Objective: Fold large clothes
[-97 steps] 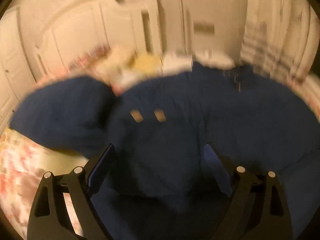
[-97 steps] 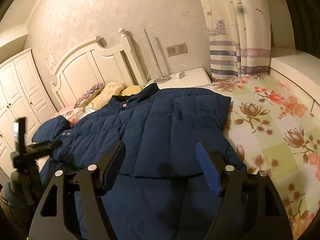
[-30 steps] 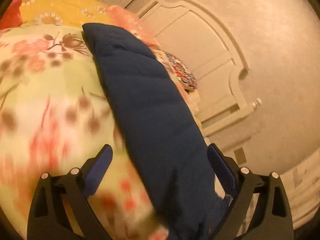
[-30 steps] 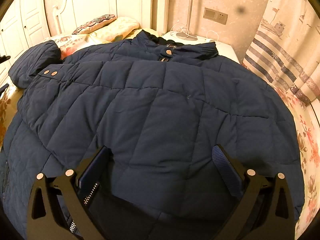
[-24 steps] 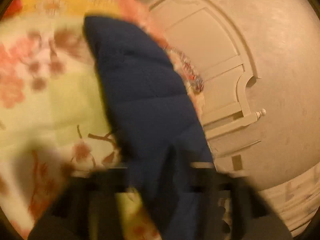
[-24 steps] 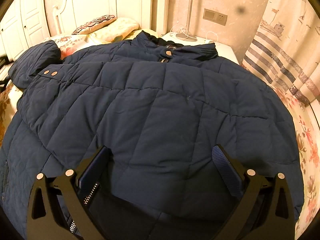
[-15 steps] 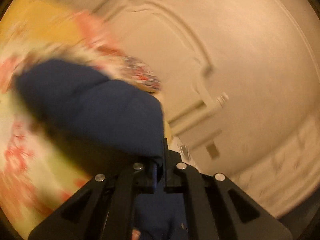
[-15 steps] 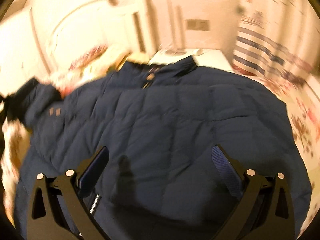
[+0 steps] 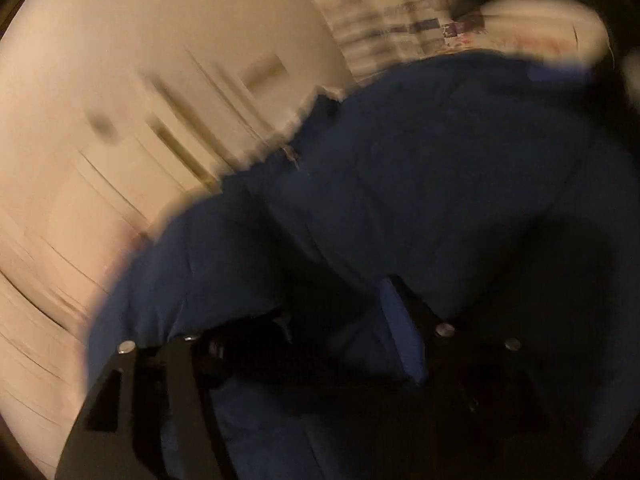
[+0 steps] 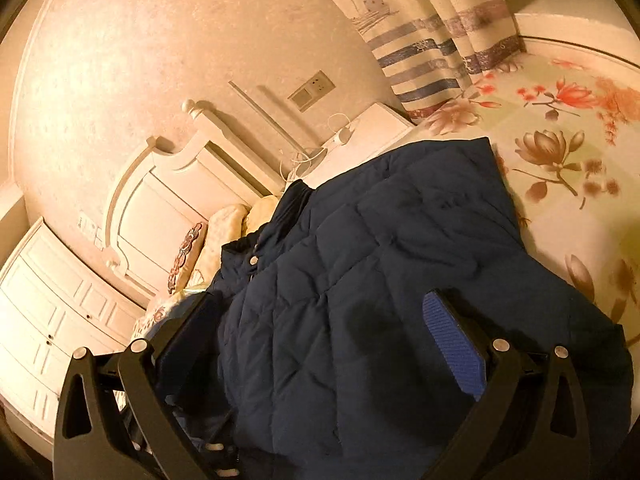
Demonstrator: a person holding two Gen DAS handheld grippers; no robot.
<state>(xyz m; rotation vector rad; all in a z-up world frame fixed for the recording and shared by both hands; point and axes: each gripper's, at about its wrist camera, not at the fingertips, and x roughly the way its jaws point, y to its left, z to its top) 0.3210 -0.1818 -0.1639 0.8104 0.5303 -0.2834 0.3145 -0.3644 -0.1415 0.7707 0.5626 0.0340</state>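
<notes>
A navy quilted jacket (image 10: 380, 264) lies spread on the floral bedspread (image 10: 568, 128), collar toward the headboard. My right gripper (image 10: 320, 344) is open and empty, hovering just above the jacket's body. In the blurred left wrist view the jacket (image 9: 440, 184) fills the frame. My left gripper (image 9: 332, 336) has its jaws apart, with a fold of jacket sleeve (image 9: 180, 280) bunched over its left finger; whether the fabric is pinched is unclear. The blue pad (image 9: 400, 340) of its right finger shows.
A white headboard (image 10: 160, 200) and pillows (image 10: 224, 232) are at the bed's head. A nightstand (image 10: 360, 136) with cables, striped curtains (image 10: 432, 56) and a white wardrobe (image 10: 40, 320) surround the bed.
My left gripper shut on the sleeve out on the bedspread, swung it over onto the jacket body, and its jaws now stand apart. My right gripper has tilted and stayed open above the jacket.
</notes>
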